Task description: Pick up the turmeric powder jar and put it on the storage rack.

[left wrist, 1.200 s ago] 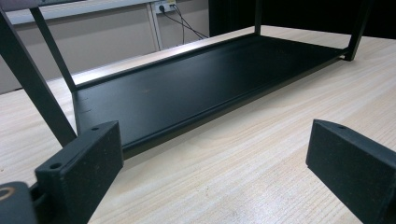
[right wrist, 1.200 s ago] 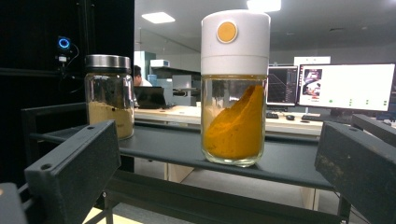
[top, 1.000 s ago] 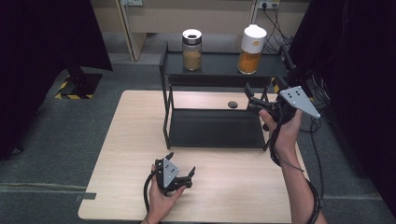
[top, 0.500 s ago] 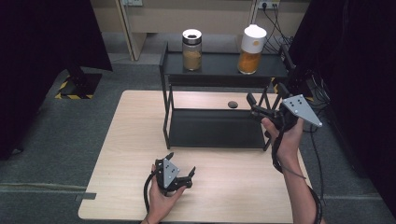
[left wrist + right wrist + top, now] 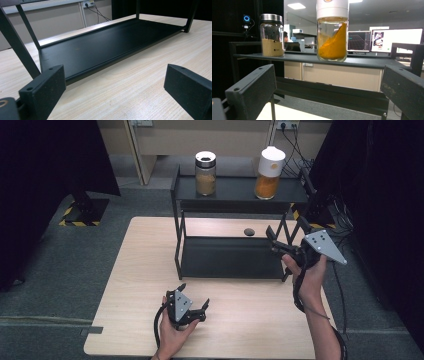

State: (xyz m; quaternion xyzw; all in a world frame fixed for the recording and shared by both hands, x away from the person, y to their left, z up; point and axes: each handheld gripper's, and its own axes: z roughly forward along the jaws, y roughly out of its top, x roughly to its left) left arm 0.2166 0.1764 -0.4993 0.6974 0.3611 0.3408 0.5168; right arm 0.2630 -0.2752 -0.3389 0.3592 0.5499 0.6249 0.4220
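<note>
The right tool (image 5: 285, 239) is gaping wide and holding nothing, pointing at the orange jar (image 5: 332, 37) standing on the rack's top shelf (image 5: 367, 63), whose white lid is being cut off, while the left tool (image 5: 192, 301) is lying wide apart on the surface (image 5: 250, 320).

A two-level rack (image 5: 235, 255) stands on the far half of the surface (image 5: 130, 285), right of centre. On its upper shelf (image 5: 235, 195) stand two jars: one jar with a metal lid (image 5: 205, 173) at the left and a taller jar with a cap (image 5: 270, 172) at the right, well apart. A small round thing (image 5: 249, 231) lies on the surface behind the lower shelf (image 5: 105, 47). The left gripper (image 5: 194, 302) sits at the near edge, in front of the rack; the right gripper (image 5: 286, 240) is at the rack's right end.
</note>
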